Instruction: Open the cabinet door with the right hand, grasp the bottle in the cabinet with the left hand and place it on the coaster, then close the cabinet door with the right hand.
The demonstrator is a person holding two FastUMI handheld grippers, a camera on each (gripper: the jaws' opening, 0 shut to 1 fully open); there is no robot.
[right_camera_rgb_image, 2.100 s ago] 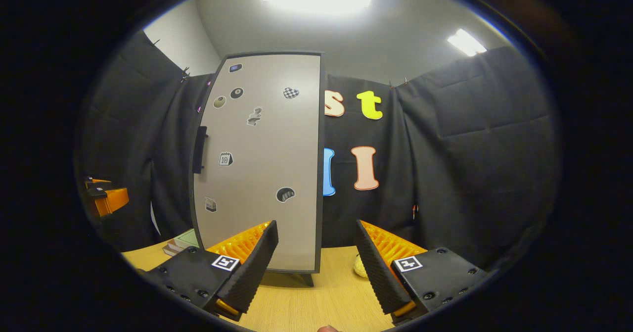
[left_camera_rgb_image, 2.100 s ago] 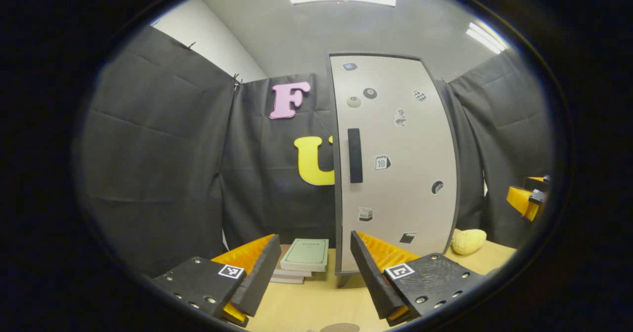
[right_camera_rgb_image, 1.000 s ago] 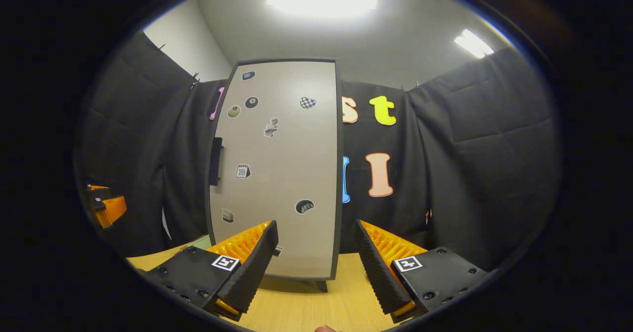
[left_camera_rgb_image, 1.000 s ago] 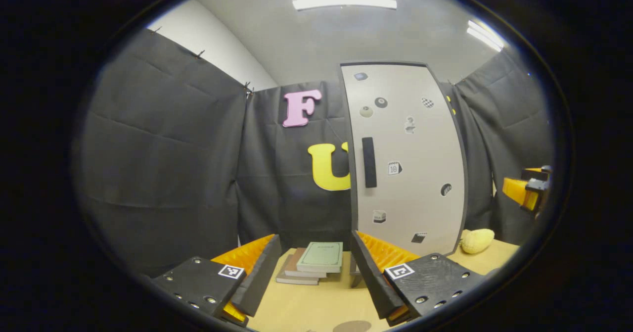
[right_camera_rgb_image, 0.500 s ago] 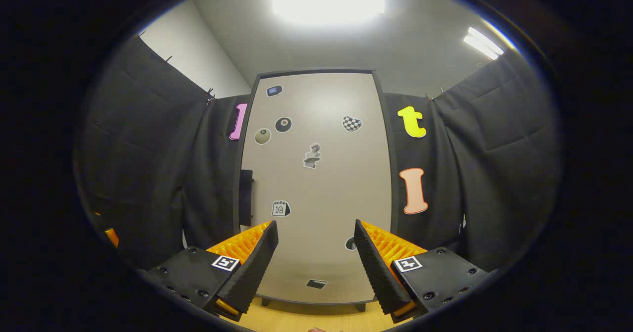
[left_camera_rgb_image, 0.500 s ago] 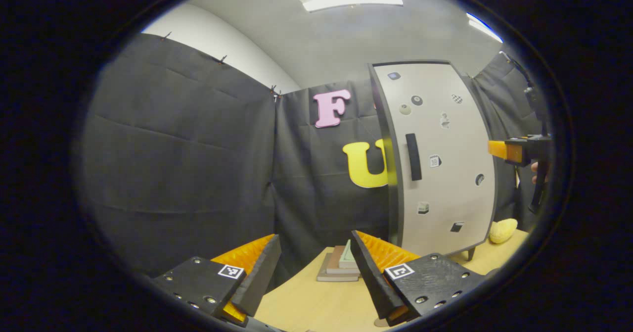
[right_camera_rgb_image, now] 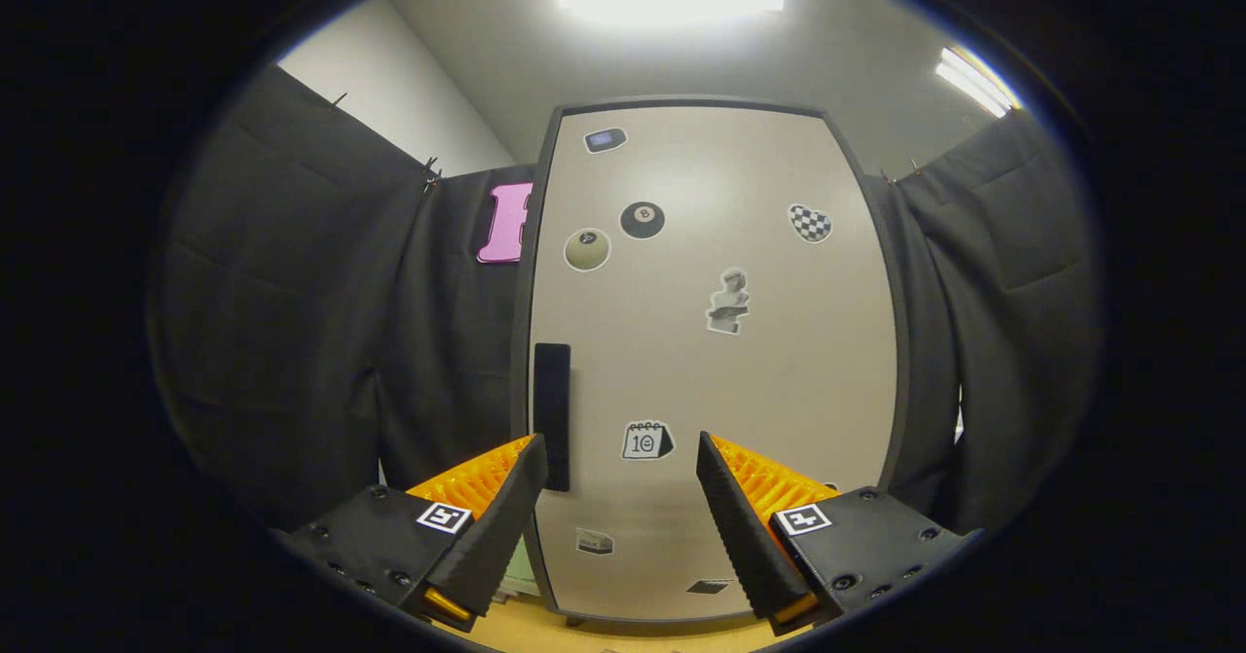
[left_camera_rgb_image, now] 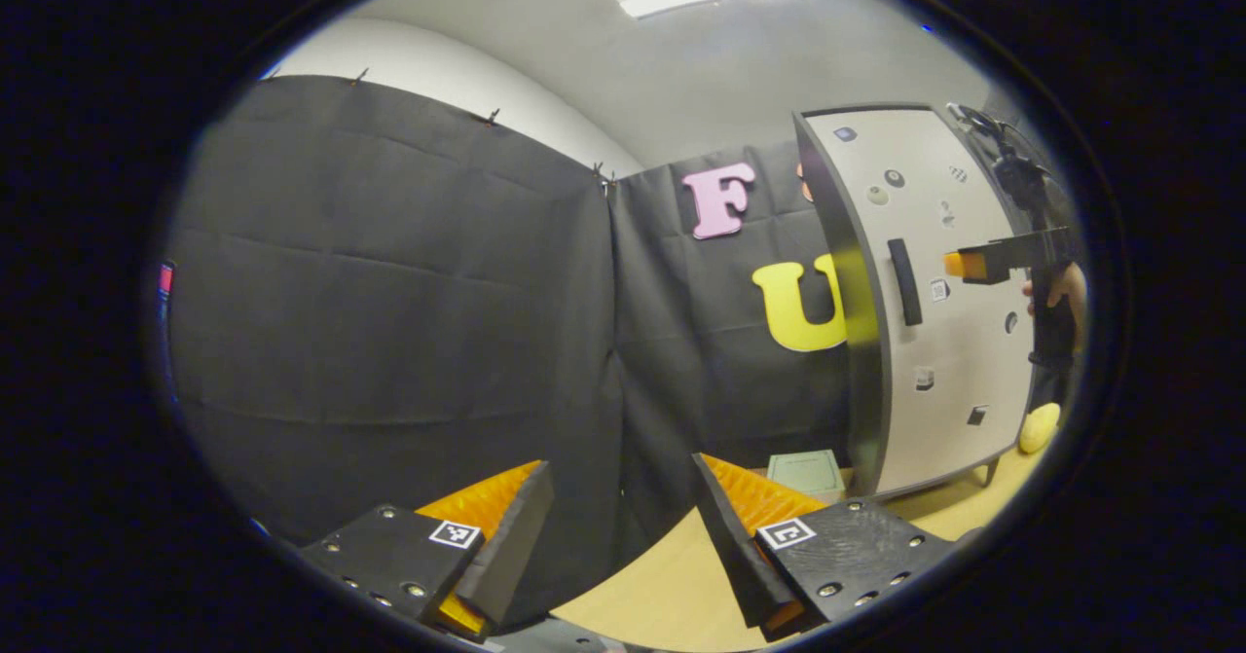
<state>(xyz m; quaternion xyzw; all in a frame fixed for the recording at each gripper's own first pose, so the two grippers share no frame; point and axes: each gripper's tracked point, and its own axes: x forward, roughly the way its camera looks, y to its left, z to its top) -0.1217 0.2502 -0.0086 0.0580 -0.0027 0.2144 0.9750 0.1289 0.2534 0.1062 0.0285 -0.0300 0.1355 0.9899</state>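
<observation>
Black cloth walls close in the booth under a grey ceiling with strip lights, and a pale wooden table [left_camera_rgb_image: 672, 585] runs along the bottom of the left gripper view. One cabinet [right_camera_rgb_image: 715, 361] stands on it, filling the centre of the right gripper view and sitting at the right edge of the left gripper view. Its single door is shut, with one dark vertical handle [right_camera_rgb_image: 552, 415] at lower centre-left of the frame.

The first step, opening the door, looks to be in hand. The right gripper [right_camera_rgb_image: 615, 507] faces the door with its jaws wide apart and empty, the handle just above its left finger. Next it probably needs to shift left so the fingers straddle the handle, close, then pull.

The left gripper [left_camera_rgb_image: 618, 531] is likewise wide open and holds nothing, aimed at the cloth wall. The bottle is presumably behind the door. One stack of books [left_camera_rgb_image: 804, 471] lies beside the cabinet and one yellow object [left_camera_rgb_image: 1038, 426] at lower right.
</observation>
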